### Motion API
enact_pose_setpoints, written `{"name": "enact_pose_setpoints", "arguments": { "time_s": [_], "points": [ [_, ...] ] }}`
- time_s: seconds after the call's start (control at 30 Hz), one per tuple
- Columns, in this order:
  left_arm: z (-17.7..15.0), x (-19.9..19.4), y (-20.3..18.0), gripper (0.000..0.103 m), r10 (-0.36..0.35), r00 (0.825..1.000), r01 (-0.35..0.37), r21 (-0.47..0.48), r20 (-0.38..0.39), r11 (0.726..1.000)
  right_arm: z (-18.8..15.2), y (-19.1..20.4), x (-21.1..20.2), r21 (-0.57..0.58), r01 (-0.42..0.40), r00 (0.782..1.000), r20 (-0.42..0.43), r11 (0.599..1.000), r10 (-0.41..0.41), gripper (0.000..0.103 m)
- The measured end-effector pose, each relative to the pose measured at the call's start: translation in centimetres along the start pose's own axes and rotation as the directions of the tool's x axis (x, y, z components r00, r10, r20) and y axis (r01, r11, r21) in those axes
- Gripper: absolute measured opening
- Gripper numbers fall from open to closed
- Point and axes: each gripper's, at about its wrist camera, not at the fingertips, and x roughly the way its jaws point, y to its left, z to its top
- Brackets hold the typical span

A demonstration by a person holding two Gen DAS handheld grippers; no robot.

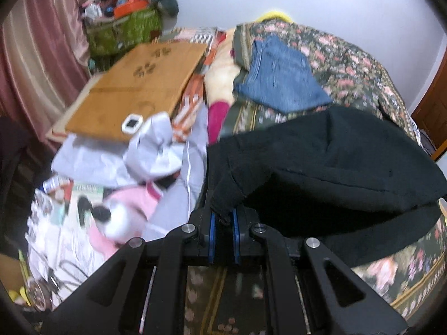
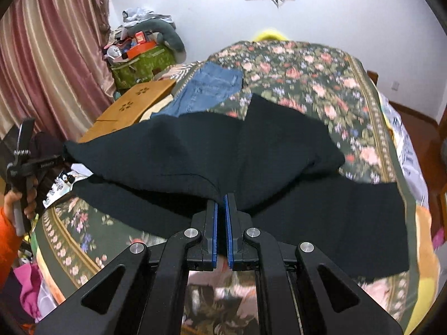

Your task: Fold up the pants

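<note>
Right gripper (image 2: 221,205) nearest the lens, blue pads pressed almost together, pinching the near edge of the black pants (image 2: 251,145). Landmark for everything else: the bed (image 2: 321,64) with its floral cover.

Largest to smallest:
- Bed fills most of both views. Pink curtain (image 2: 56,55) hangs past its left side.
- Black pants are spread across the near half of the bed. One layer lies flat on the cover; a second layer is lifted above it and stretched between the two grippers.
- Wooden board (image 1: 139,89) lies off the bed's left edge, a small white device (image 1: 132,123) on its near corner.
- Folded blue jeans (image 1: 282,81) sit further up the bed, beyond the black pants, near but not touching as far as I can tell.
- Pink stuffed toy (image 1: 123,217) is down in the clutter left of the bed.
- Left gripper (image 1: 222,215) is pinching a bunched corner of the pants at the bed's left edge, pads closed on the cloth.

Judgement: mid-fold, the raised layer is being carried over the flat one. Next move calls for both grippers travelling together up the bed, keeping the held edge taut and level, then lowering to line it up with the layer below before letting go. Blur suggests motion; slack could leave a crease.
</note>
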Motion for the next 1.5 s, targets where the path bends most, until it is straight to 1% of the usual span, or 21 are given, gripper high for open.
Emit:
{"name": "enact_pose_setpoints", "arguments": {
  "time_s": [0.1, 0.23, 0.37, 0.4, 0.43, 0.47, 0.5, 0.53, 0.57, 0.6, 0.63, 0.7, 0.77, 0.8, 0.87, 0.93, 1.0, 1.13, 1.23, 1.4, 1.5],
  "points": [
    [-1.0, 1.1, 0.0, 0.010, -0.003, 0.998, 0.003, 0.001, -0.060, 1.000, -1.0, 0.0, 0.3, 0.016, -0.001, 1.000, -0.025, 1.000, 0.001, 0.004],
    [-1.6, 1.1, 0.0, 0.011, 0.030, 0.996, -0.027, 0.028, -0.087, 0.999, -1.2, -0.1, 0.1, 0.024, -0.008, 0.999, -0.049, 1.000, 0.010, 0.005],
    [-1.1, -1.1, 0.2, 0.011, 0.055, 0.998, -0.054, 0.030, -0.044, 0.998, -0.8, 0.1, -1.3, 0.012, 0.008, 1.000, -0.025, 1.000, -0.008, 0.006],
    [-0.9, -1.7, 0.2, 0.014, 0.054, 0.998, -0.053, 0.025, -0.030, 0.998, -0.7, 0.2, -1.5, 0.010, 0.012, 1.000, -0.020, 1.000, -0.012, 0.007],
    [-0.5, -2.7, 0.3, 0.016, 0.050, 0.999, -0.050, 0.016, -0.006, 0.999, -0.5, 0.1, -2.1, 0.007, 0.017, 1.000, -0.007, 1.000, -0.017, 0.012],
    [-0.3, -3.4, 0.4, 0.021, 0.049, 0.999, -0.049, 0.009, 0.010, 0.999, -0.3, 0.1, -2.5, 0.005, 0.018, 1.000, 0.006, 1.000, -0.018, 0.019],
    [0.0, -4.0, 0.4, 0.028, 0.051, 0.998, -0.051, 0.003, 0.028, 0.999, 0.0, 0.1, -3.0, 0.001, 0.021, 0.999, 0.025, 1.000, -0.021, 0.024],
    [0.4, -4.9, 0.3, 0.031, 0.054, 0.997, -0.054, -0.001, 0.055, 0.999, 0.2, 0.2, -3.5, -0.005, 0.026, 0.999, 0.046, 1.000, -0.026, 0.032],
    [0.7, -5.3, 0.1, 0.039, 0.054, 0.996, -0.054, -0.002, 0.071, 0.999, 0.5, 0.3, -3.9, -0.011, 0.031, 0.998, 0.063, 0.999, -0.031, 0.038],
    [1.1, -5.8, -0.1, 0.046, 0.053, 0.995, -0.053, -0.002, 0.089, 0.999, 0.9, 0.5, -4.4, -0.024, 0.041, 0.995, 0.088, 0.999, -0.039, 0.040],
    [1.6, -6.3, -0.4, 0.050, 0.052, 0.993, -0.052, -0.001, 0.106, 0.999, 1.3, 0.6, -4.8, -0.035, 0.052, 0.993, 0.107, 0.998, -0.048, 0.045],
    [2.6, -6.9, -1.1, 0.066, 0.054, 0.989, -0.056, 0.004, 0.139, 0.998, 2.1, 0.7, -5.3, -0.053, 0.065, 0.989, 0.137, 0.996, -0.058, 0.054],
    [3.8, -7.2, -2.1, 0.075, 0.060, 0.983, -0.064, 0.013, 0.175, 0.998, 2.9, 0.7, -5.5, -0.065, 0.077, 0.985, 0.162, 0.995, -0.066, 0.067],
    [4.5, -7.2, -2.6, 0.081, 0.060, 0.981, -0.065, 0.020, 0.187, 0.998, 3.2, 0.8, -5.6, -0.072, 0.082, 0.983, 0.172, 0.994, -0.069, 0.070],
    [5.8, -6.8, -4.0, 0.088, 0.046, 0.978, -0.055, 0.039, 0.205, 0.998, 4.3, 0.6, -5.2, -0.085, 0.104, 0.978, 0.191, 0.991, -0.087, 0.080],
    [7.1, -6.3, -5.3, 0.092, 0.029, 0.977, -0.042, 0.059, 0.213, 0.997, 5.0, 0.3, -4.7, -0.088, 0.129, 0.973, 0.204, 0.988, -0.109, 0.083],
    [8.4, -5.4, -6.9, 0.094, 0.009, 0.977, -0.028, 0.086, 0.212, 0.996, 5.9, -0.3, -3.8, -0.085, 0.133, 0.975, 0.193, 0.988, -0.115, 0.083],
    [11.0, -2.8, -10.1, 0.098, -0.019, 0.980, -0.007, 0.130, 0.198, 0.991, 8.0, -2.3, -1.1, -0.050, 0.112, 0.984, 0.145, 0.992, -0.103, 0.083],
    [12.6, -0.4, -11.8, 0.099, -0.015, 0.983, -0.014, 0.154, 0.183, 0.988, 9.6, -3.9, 1.6, -0.032, 0.101, 0.990, 0.101, 0.994, -0.097, 0.083],
    [14.6, 4.8, -13.8, 0.099, 0.008, 0.994, -0.030, 0.194, 0.112, 0.981, 11.7, -5.7, 6.7, -0.028, 0.083, 0.996, 0.014, 0.996, -0.083, 0.083],
    [15.0, 8.1, -14.4, 0.099, 0.024, 0.999, -0.032, 0.214, 0.042, 0.976, 12.9, -6.9, 10.7, -0.020, 0.062, 0.996, -0.057, 0.998, -0.063, 0.082]
  ]
}}
